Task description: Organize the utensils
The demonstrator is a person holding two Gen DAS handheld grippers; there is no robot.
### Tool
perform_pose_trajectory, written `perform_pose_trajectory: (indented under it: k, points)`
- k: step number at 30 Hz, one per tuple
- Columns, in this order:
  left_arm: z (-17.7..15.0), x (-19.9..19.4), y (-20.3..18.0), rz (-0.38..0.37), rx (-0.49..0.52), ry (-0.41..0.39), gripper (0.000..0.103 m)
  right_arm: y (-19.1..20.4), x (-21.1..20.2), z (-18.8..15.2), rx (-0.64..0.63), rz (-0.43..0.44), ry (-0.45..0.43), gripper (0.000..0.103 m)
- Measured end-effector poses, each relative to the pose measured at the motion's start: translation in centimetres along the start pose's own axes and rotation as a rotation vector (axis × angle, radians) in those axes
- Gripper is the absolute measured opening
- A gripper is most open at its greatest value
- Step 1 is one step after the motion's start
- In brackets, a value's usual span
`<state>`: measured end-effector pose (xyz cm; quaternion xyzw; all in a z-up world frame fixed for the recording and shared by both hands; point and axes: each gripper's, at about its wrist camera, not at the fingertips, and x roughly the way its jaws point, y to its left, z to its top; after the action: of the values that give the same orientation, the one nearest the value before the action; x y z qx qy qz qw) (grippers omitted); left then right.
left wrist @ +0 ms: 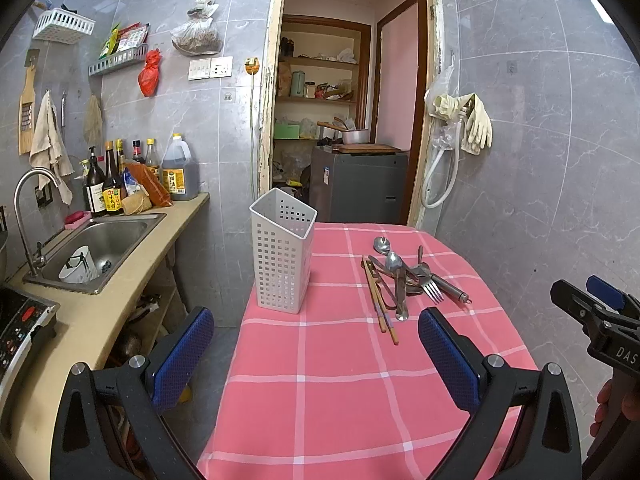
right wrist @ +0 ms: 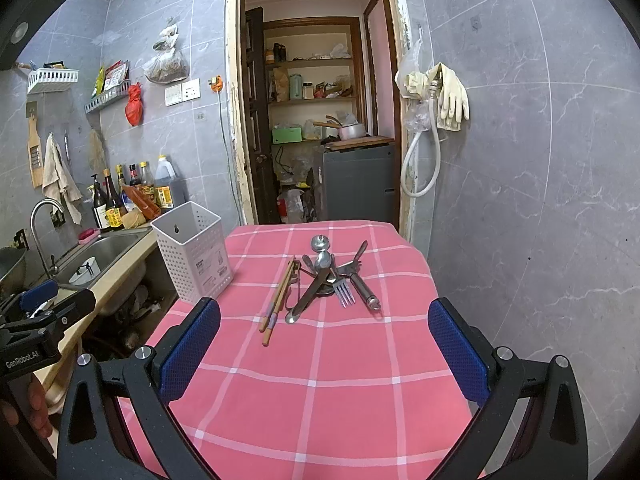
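At the far left of the left wrist view a steel sink (left wrist: 96,248) sits in the counter; just left of centre a white perforated utensil holder (left wrist: 282,250) stands upright on the pink checked tablecloth (left wrist: 340,392); right of centre lies the utensil pile (left wrist: 404,276), chopsticks (left wrist: 380,300) along its left side, a fork (left wrist: 432,290) on its right. The left gripper (left wrist: 316,354) fills the lower frame, spread wide, holding nothing; the right gripper (right wrist: 324,350) in its own view likewise gapes empty above the cloth.
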<state>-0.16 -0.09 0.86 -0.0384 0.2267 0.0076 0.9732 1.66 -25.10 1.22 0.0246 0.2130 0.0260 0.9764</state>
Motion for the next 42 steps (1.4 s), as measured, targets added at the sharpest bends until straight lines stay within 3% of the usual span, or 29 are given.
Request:
perform_pose_trajectory:
  k: [42]
  points:
    - [-0.3, 1.0, 0.4, -0.009, 0.004, 0.01, 0.103, 0.5, 0.9, -0.2, 0.001, -0.019, 0.001, 0.102]
